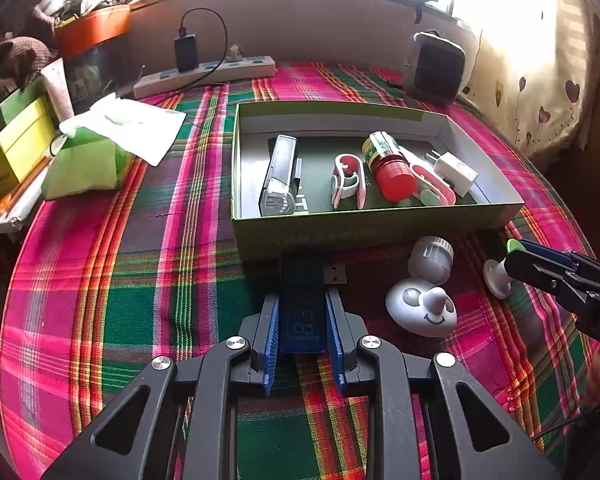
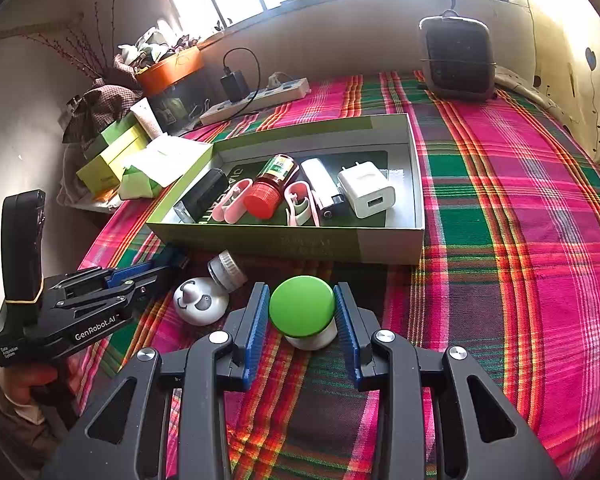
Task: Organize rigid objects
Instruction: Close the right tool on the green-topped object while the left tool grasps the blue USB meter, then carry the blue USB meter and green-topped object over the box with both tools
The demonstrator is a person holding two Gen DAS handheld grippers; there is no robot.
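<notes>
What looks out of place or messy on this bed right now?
Nothing is spilled or broken. A small grey-capped jar lies tipped on its side by the panda-faced white gadget, outside the green box. In the box, the red-capped bottle also lies flat.

Blue USB tester (image 1: 302, 312) — green-capped knob (image 2: 302, 306)

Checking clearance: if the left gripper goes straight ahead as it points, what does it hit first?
Likely the near wall of the green box: the blue USB device held by the left gripper already reaches almost to it, though depth is unclear.
</notes>
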